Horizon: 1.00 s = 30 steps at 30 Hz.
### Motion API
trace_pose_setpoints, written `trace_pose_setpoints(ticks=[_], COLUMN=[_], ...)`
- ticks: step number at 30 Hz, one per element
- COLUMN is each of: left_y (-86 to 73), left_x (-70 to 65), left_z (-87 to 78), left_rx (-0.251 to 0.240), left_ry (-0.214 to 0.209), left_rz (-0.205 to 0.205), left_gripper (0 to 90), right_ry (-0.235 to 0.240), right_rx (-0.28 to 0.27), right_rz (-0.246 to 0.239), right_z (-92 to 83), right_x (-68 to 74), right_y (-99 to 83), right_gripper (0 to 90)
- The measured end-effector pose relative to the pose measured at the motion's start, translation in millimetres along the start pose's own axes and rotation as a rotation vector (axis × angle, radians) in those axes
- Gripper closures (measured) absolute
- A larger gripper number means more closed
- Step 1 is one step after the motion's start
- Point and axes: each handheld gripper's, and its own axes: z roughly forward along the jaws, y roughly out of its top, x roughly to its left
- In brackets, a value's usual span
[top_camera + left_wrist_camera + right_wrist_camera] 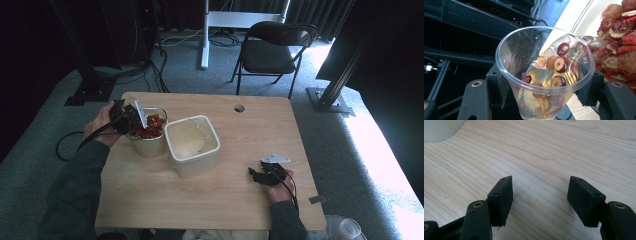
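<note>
Nearest the person, the right gripper (265, 173) rests low over the bare near-right part of the table (240, 200), jaws spread wide with nothing between them; in its own view only wood grain lies between the two black pads, and a corner of a pale container wall shows at the far left. It seems parked there to stay out of the way while the other hand works

Farther in, a square white tub (192, 145) sits near the table's middle, holding something pale and smooth; I cannot tell what it is. Touching or just beside its left wall stands a second tub (149, 145) heaped with red dried fruit (151, 126)

At that second tub's far-left rim, the left gripper (125, 120) pinches a clear plastic cup (544, 72) across its body, just below the lip. The cup holds a few halved red fruit pieces (560, 63), some showing pale centres, seen through the clear wall. In the left gripper view its mouth opens up toward the camera and its long axis leans toward the fruit heap at the right, the rim close to the pile. Held so, my judgement is that the cup is being used as a scoop at the tub's edge, though whether it is filling or emptying cannot be told
</note>
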Motion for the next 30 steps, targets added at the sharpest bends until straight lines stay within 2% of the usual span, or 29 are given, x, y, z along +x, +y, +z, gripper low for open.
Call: trace_pose_setpoints(ticks=[6,17,25,30], left_y=[3.4,7.0,8.9,9.9], left_x=[-1.0,-1.4,-1.0,-1.7], left_z=[0.4,2.3,2.9,2.3], left_rx=[0.013,0.027,0.029,0.039], left_ry=[0.012,0.028,0.037,0.054], left_rz=[0.049,0.088,0.098,0.129], left_gripper=[38.4,38.3,38.4,38.6], right_ry=[0.0,0.001,0.001,0.001], right_rx=[0.0,0.001,0.001,0.001], right_rz=[-0.001,-0.002,-0.002,-0.002], right_z=[0.0,0.1,0.1,0.1], right_x=[-0.1,0.2,0.2,0.2], right_y=[0.0,0.2,0.2,0.2], right_gripper=[36.4,36.5,36.5,36.4])
